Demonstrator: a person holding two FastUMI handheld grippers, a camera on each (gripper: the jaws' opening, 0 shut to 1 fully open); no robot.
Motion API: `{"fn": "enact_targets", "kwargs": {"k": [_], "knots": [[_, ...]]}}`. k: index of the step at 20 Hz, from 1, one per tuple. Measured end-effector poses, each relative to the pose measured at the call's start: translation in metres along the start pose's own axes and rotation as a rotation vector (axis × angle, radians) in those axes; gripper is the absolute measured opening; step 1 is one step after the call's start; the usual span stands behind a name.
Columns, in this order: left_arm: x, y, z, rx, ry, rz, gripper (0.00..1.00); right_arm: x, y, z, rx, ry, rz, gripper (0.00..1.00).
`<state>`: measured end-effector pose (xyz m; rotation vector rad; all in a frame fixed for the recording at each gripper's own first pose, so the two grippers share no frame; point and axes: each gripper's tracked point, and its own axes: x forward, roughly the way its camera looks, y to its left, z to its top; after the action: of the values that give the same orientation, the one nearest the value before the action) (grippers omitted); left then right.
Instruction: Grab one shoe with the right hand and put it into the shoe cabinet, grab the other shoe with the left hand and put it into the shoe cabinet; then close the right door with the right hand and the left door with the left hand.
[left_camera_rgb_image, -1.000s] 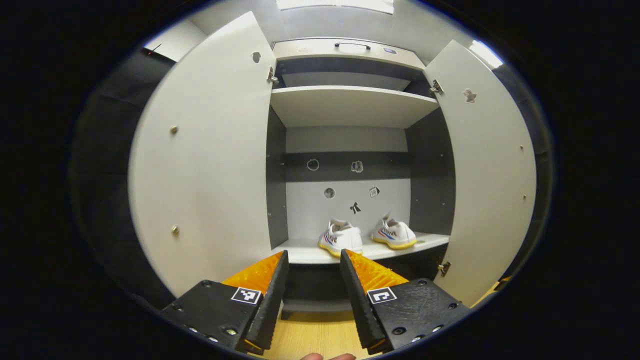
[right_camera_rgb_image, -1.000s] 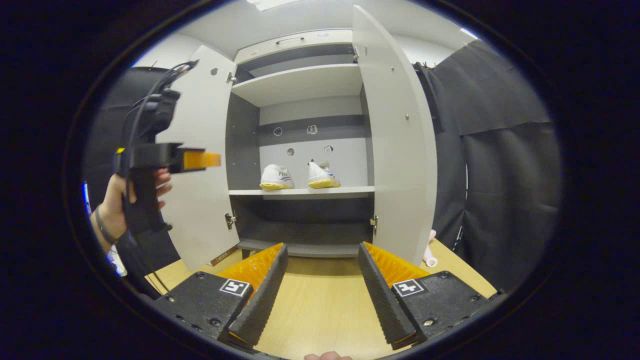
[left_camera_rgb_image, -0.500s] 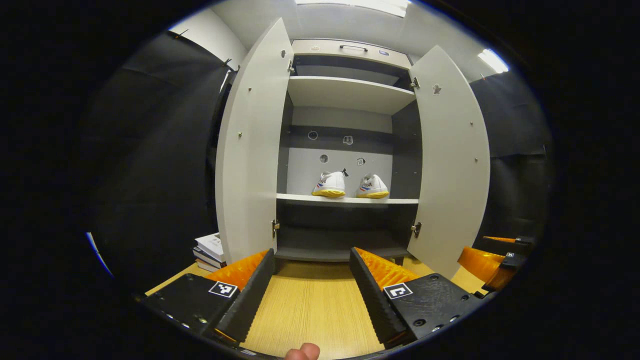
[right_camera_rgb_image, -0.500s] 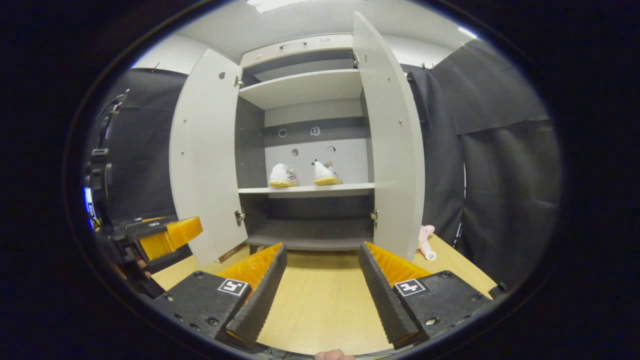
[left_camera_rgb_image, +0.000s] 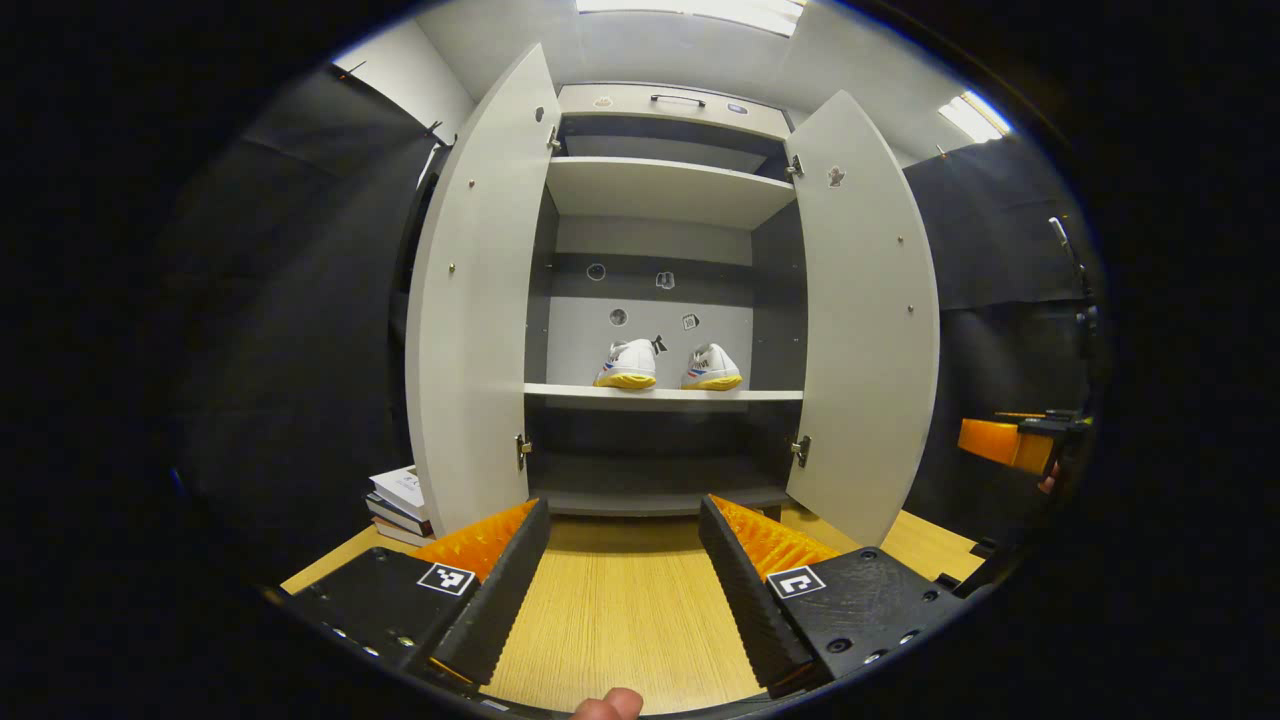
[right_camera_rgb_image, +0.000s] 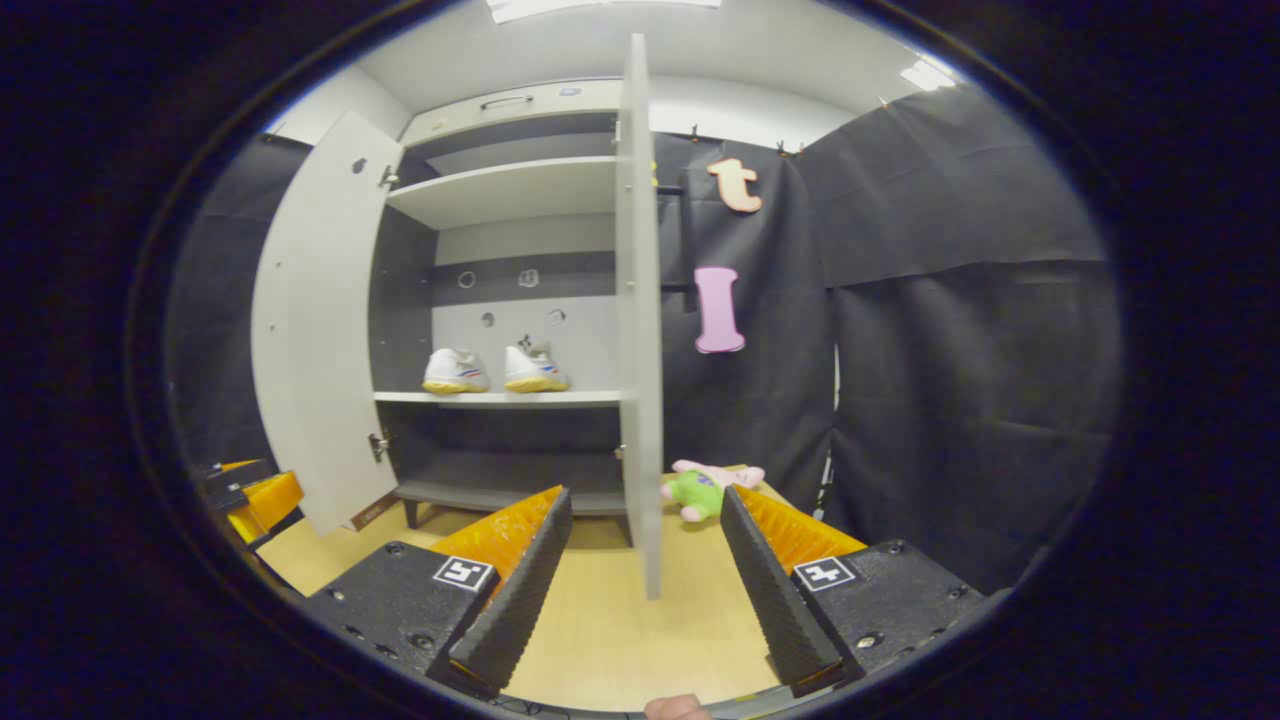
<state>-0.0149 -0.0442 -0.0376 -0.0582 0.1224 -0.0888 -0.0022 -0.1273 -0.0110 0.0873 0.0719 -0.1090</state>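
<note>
Between the spread, empty fingers of the right gripper (right_camera_rgb_image: 640, 590) stands the free edge of the right door (right_camera_rgb_image: 640, 330), seen edge-on and apart from both fingers, with the two shoes (right_camera_rgb_image: 495, 370) side by side on the middle shelf (right_camera_rgb_image: 500, 398) of the shoe cabinet (right_camera_rgb_image: 500, 190) beyond, to the left. Ahead of the left gripper (left_camera_rgb_image: 622, 590), whose fingers are also wide apart and hold nothing, lies bare wooden table (left_camera_rgb_image: 620, 620), then the cabinet with the left door (left_camera_rgb_image: 470, 320) swung open; the shoes sit well apart from the fingers, up on the shelf.
</note>
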Motion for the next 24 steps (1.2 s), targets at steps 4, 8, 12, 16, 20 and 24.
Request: {"fn": "enact_targets", "kwargs": {"k": [4, 8, 12, 16, 20, 24], "knots": [[0.002, -0.005, -0.012, 0.02, 0.036, -0.021, 0.9, 0.038, -0.061, 0.034, 0.04, -0.041, -0.099, 0.95], [0.002, -0.005, -0.018, 0.031, 0.053, -0.024, 0.9, 0.076, -0.094, 0.077, 0.021, -0.097, -0.143, 0.94], [0.003, -0.002, -0.02, 0.053, 0.066, -0.01, 0.9, 0.114, -0.089, 0.112, -0.011, -0.124, -0.116, 0.95], [0.008, 0.0, -0.024, 0.048, 0.077, -0.002, 0.9, 0.127, -0.077, 0.136, -0.023, -0.158, -0.095, 0.95], [0.01, -0.004, -0.027, 0.024, 0.087, -0.015, 0.9, 0.125, -0.064, 0.143, -0.027, -0.17, -0.059, 0.93], [0.015, -0.01, -0.025, 0.023, 0.074, -0.029, 0.9, 0.125, -0.025, 0.14, -0.004, -0.165, 0.011, 0.92]]}}
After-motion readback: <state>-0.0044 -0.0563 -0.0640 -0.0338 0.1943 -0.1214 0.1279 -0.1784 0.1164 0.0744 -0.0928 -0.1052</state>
